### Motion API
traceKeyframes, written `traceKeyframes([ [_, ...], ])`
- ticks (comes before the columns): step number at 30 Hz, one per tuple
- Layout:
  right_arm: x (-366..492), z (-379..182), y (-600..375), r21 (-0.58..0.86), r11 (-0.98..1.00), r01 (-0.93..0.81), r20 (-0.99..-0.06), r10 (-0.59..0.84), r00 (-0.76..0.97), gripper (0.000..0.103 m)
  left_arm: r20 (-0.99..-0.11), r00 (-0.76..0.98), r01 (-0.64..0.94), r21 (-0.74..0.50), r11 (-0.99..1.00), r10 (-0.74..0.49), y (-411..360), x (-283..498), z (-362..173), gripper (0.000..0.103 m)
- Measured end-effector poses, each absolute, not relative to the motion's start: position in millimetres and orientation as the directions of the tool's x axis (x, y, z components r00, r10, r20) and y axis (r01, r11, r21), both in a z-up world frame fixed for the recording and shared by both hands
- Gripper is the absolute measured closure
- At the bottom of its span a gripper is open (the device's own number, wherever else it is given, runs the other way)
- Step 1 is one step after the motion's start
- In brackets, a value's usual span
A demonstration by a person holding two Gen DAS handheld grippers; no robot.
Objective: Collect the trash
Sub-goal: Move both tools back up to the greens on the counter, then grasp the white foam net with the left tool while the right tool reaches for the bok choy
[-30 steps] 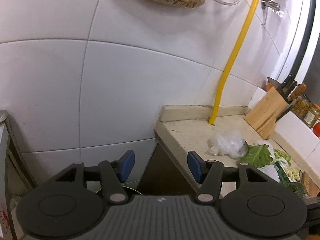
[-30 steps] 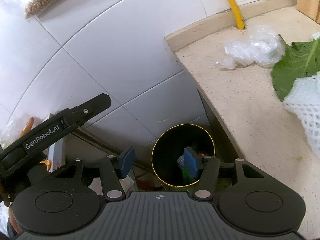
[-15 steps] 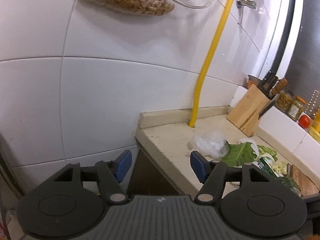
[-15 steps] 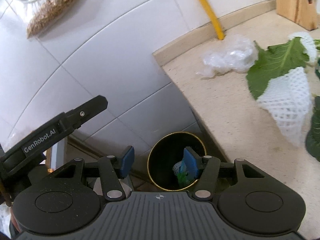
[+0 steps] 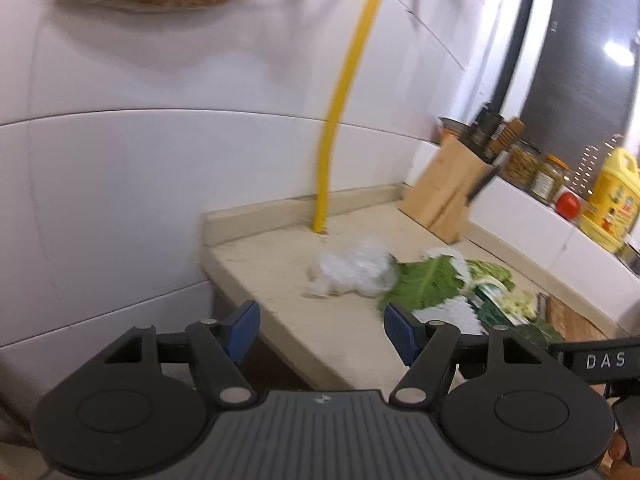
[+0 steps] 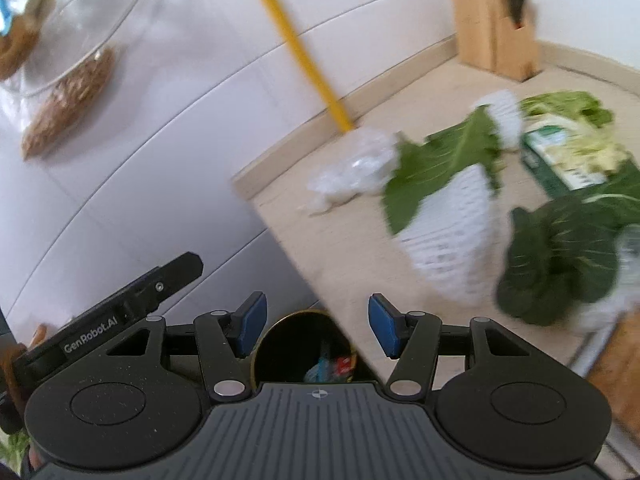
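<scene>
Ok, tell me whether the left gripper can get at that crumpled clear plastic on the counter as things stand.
Probably yes. The left gripper is empty, its jaws opening, and the crumpled plastic lies just ahead on the counter with bare surface between. Only the green leaf touches its far side.

Right cam: my right gripper [image 6: 314, 322] hanging over the counter edge, nothing in it

Jaws are opening, empty. Bin [image 6: 304, 350] sits dead centre below, crumpled plastic [image 6: 352, 168] at 1 o'clock, leaf [image 6: 444, 156] and white foam net [image 6: 452, 232] at 2 o'clock on the counter [image 6: 344, 248].
</scene>
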State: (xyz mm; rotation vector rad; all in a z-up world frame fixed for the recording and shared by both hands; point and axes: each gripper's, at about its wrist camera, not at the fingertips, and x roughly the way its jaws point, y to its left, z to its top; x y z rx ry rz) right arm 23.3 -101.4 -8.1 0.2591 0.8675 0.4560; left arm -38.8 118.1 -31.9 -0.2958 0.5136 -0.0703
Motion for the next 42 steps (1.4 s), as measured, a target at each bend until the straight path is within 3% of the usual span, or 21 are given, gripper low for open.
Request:
traceKeyframes([
  [12,25.2,-3.2,-153.1,0.386,0.909,-0.158,-0.656,0.391,0.645,0.035,-0.498,0.832,0.116,-0.274,0.955,-0.244,75.0,-11.7,-35.9,0.039],
  [27,38.2,2.7,-212.5,0.340,0.940,-0.035,-0.653,0.262,0.710,0.030,-0.541,0.773,0.244,-0.227,0.943,-0.330,20.4,24.7,-43.8,0.030],
  [42,57.6,-9.8,-254.4,0.347,0.937,0.039,-0.666,0.217,0.714,0.029,-0.596,0.728,0.305,-0.160,0.939,-0.339,-28.6,73.9,-67.3,0.029],
])
